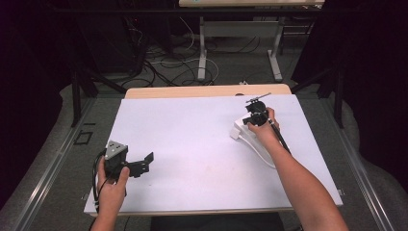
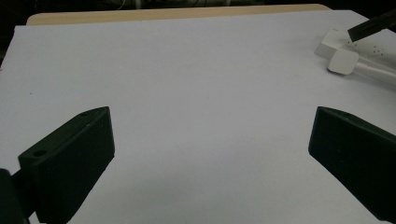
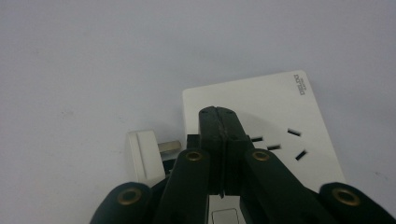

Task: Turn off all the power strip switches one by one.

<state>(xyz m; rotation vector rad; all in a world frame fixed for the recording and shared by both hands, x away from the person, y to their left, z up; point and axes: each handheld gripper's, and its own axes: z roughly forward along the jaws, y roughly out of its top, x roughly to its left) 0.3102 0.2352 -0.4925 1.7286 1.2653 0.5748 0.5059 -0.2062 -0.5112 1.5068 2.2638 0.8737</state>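
Observation:
A white power strip (image 3: 261,102) lies flat on the white mat at the far right (image 1: 239,129). A white plug (image 3: 142,156) lies beside its end with metal prongs showing, apart from the sockets. My right gripper (image 3: 218,116) is shut, nothing between its jaws, tips just over the strip's face near the slots; whether they touch it I cannot tell. In the high view the right gripper (image 1: 255,117) points down at the strip. My left gripper (image 1: 144,163) rests near the front left, open and empty (image 2: 210,126). From there the strip (image 2: 334,39) and plug (image 2: 344,61) show far right.
A white mat (image 1: 192,139) covers most of the wooden table (image 1: 207,90). The strip's white cord (image 1: 262,154) curves back along the right forearm. Beyond the far edge are floor cables (image 1: 168,65) and another table's legs (image 1: 202,53).

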